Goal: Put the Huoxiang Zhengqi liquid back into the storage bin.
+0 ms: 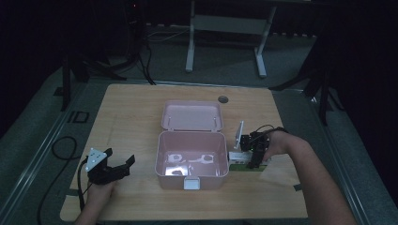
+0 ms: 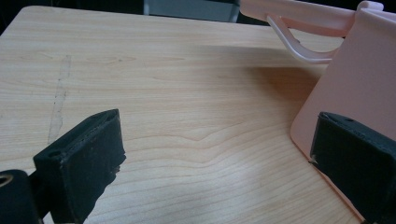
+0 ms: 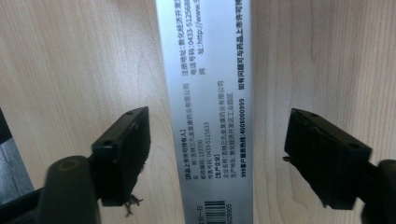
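with the right gripper (image 3: 215,154) straddling the medicine box (image 3: 210,116) on the worktop (image 1: 141,108) right of the pink case (image 1: 191,161), fingers apart, not touching. box long axis runs crosswise between them; left gripper (image 1: 123,164) open, far side

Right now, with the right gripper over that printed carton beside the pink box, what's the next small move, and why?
Probably lower a little and close on the carton. The right gripper has its pads on either side of the carton's long edges, with bare table in the gaps, so nothing is gripped yet. The pink box stands open beside it.
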{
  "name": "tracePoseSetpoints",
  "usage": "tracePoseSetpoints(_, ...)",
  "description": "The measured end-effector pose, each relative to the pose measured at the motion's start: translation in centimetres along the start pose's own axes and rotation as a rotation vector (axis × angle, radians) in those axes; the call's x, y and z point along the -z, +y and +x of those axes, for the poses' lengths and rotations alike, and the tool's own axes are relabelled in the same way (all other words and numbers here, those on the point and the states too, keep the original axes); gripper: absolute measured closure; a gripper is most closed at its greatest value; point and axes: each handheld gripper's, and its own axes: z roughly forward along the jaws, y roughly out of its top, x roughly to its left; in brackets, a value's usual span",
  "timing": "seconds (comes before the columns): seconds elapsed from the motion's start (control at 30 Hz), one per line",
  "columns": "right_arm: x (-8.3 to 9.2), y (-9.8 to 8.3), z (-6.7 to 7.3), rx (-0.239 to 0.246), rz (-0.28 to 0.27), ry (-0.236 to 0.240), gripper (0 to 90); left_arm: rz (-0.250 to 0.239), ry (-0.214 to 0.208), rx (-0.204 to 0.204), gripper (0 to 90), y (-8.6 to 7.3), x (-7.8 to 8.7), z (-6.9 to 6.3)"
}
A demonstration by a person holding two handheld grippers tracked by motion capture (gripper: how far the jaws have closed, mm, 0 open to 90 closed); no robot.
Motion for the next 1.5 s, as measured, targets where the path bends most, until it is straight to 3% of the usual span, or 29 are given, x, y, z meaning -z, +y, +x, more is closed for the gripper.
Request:
tracePoseSetpoints(0.33, -0.7, 0.3, 0.4, 0.041, 0.037, -0.025, 48.7, 0.0, 0.002, -0.004, 3.1, 0.0, 0.0, 0.0)
tracePoseSetpoints(0.57, -0.6, 0.7, 0.9, 0.073, 0.047, -0.044, 59.6, -0.001, 0.002, -0.002, 3.1, 0.0, 0.0, -0.1)
tracePoseSetpoints(1.17, -0.4, 0.9, 1.1, 0.082, 0.08, -0.048, 61.5, -0.001, 0.008, -0.003, 3.1, 0.0, 0.0, 0.0)
tracePoseSetpoints(1.4, 1.4, 0.4, 1.3, 0.007, 0.074, -0.068, 61.5, 0.001, 0.01, -0.004, 3.1, 0.0, 0.0, -0.1)
tracePoseSetpoints(1.43, 2.1, 0.4, 1.4, -0.026, 0.078, -0.076, 61.5, 0.002, 0.011, -0.003, 3.1, 0.0, 0.0, -0.1)
tracePoseSetpoints(1.5, 2.8, 0.3, 1.5, -0.047, 0.089, -0.088, 61.5, 0.0, 0.013, 0.0, 3.1, 0.0, -0.1, -0.1)
